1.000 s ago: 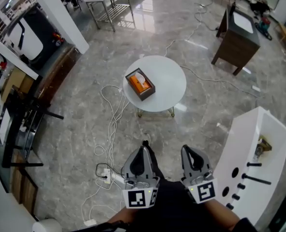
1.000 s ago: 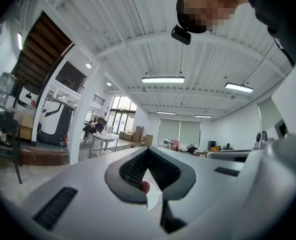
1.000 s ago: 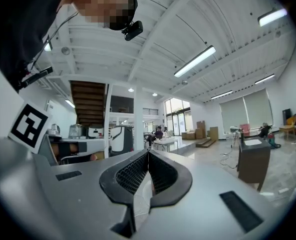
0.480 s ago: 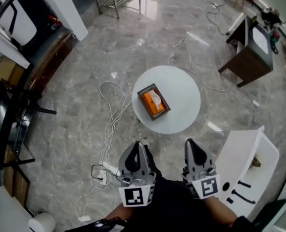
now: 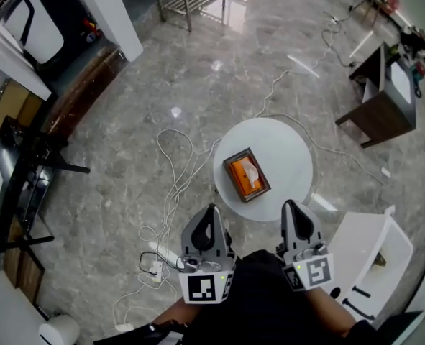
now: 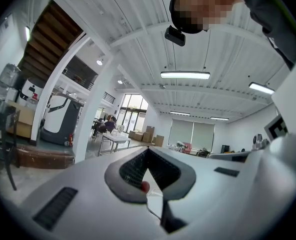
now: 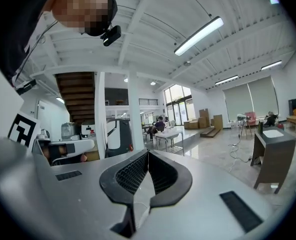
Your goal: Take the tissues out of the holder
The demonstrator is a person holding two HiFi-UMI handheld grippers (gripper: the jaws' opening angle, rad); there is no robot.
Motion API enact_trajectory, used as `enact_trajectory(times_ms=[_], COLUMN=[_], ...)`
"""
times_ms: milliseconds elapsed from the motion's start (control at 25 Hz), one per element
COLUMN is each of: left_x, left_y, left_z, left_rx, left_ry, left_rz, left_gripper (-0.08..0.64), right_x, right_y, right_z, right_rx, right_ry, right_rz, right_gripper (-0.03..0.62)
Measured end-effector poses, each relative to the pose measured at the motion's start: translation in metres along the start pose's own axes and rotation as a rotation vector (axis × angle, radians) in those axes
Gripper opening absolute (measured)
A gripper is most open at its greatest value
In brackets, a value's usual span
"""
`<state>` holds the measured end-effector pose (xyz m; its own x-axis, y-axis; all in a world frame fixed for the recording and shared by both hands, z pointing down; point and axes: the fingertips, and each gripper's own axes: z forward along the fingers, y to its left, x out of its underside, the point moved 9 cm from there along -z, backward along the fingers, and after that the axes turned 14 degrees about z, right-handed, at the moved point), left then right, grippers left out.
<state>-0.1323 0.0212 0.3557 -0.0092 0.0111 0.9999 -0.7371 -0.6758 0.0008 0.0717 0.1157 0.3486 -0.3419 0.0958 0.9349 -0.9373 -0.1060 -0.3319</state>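
Closer than a second ago, the left tongs (image 5: 211, 214) and the right tongs (image 5: 291, 210) now show just short of the near rim of the round white tabletop (image 5: 288, 153), which was well ahead of you before. Both pairs are pinched together with nothing between them, and each gripper view shows the ribbed pads meeting at the tip. That tells me the approach is nearly done and the pulling has not begun. You carry both tongs side by side, close to your body, about level and pointing ahead, with their marker cubes turned up. The tissue holder (image 5: 246, 176) sits on the near left part of the tabletop, roughly between the lines of the two tongs. A white tissue (image 5: 250, 169) stands out of its top, untouched. You will have to open one pair before reaching in.
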Motion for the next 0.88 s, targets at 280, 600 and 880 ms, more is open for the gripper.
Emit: enact_trajectory(times_ms=[280, 600, 880], left_x=[0.005, -0.002, -0.008], left_y=[-0.007, -0.025, -0.041], left_z=[0.005, 0.015, 0.031], left_rx=[-0.001, -0.031, -0.014], left_ry=[0.023, 0.039, 0.020], left_rz=[0.008, 0.044, 0.085], left_gripper=[-0.001, -0.002, 0.000], right_x=[0.007, 0.004, 0.005], right_y=[0.010, -0.026, -0.040], right_z=[0.012, 0.023, 0.048], right_rx=[-0.076, -0.081, -0.125], right_ry=[0.047, 0.098, 0.134], right_rz=[-0.017, -0.009, 0.044], right_gripper=[0.008, 0.008, 0.009])
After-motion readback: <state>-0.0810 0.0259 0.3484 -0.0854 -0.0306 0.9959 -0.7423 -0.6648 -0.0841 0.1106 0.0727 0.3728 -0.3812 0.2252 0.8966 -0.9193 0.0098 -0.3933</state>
